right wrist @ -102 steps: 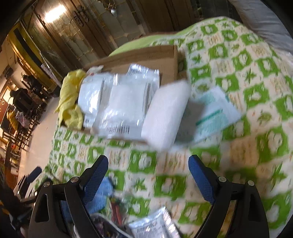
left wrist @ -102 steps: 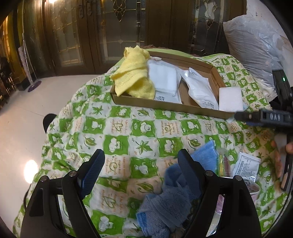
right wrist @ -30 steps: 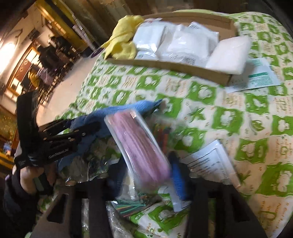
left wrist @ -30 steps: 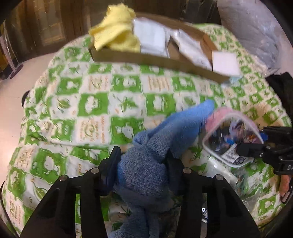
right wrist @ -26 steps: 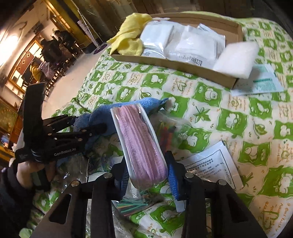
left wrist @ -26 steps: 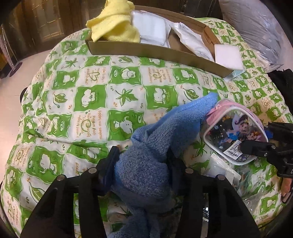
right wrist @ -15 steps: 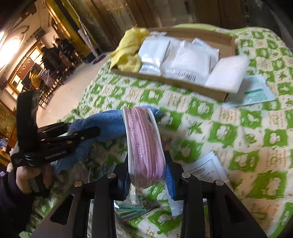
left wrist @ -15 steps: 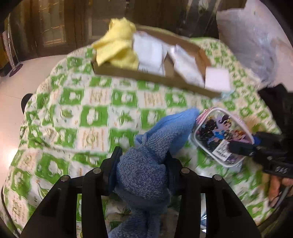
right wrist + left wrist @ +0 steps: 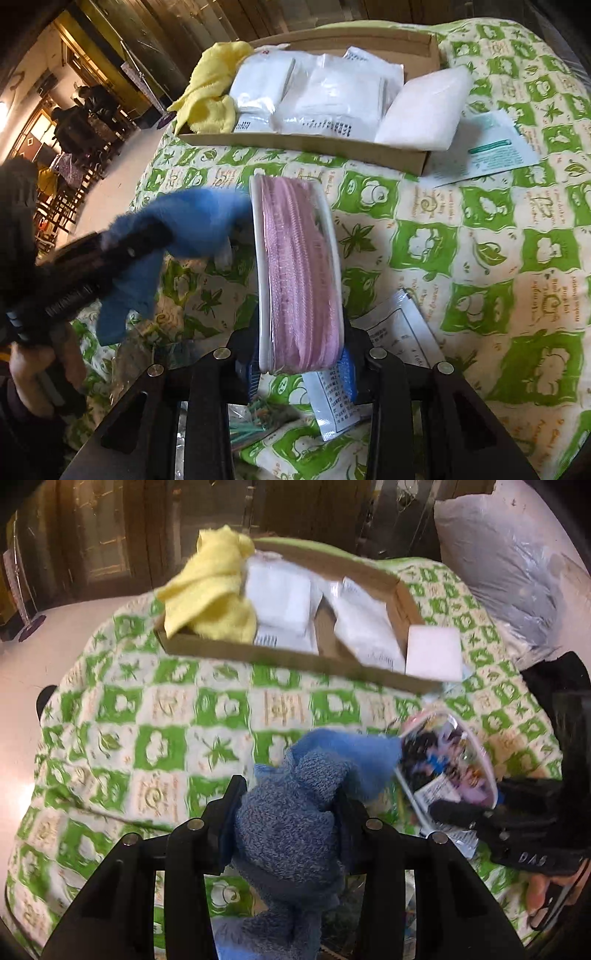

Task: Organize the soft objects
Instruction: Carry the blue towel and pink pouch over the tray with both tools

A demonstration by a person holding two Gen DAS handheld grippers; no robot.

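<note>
My left gripper (image 9: 288,794) is shut on a bunched blue towel (image 9: 291,819), held above the quilt. Beside it on the right, my right gripper (image 9: 297,332) holds a clear pouch with a pink zipper edge (image 9: 299,266) upright between its pads. Its jaws are opening slightly, with the pouch still pressed between them. The pouch (image 9: 443,760) touches the towel's tip (image 9: 192,225). Farther back lies a cardboard tray (image 9: 295,659) holding a yellow cloth (image 9: 210,598), white packets (image 9: 277,594) and a white pad (image 9: 434,650).
A green-and-white quilt (image 9: 166,709) covers the surface and falls off to the floor at the left. A paper leaflet (image 9: 491,151) lies right of the tray, with a printed sachet (image 9: 391,332) under my right gripper. A grey plastic bag (image 9: 498,572) sits at the back right.
Both grippers were open and empty at first. The left has since shut on the blue towel and the right on the pouch, and both have lifted a little toward the tray.
</note>
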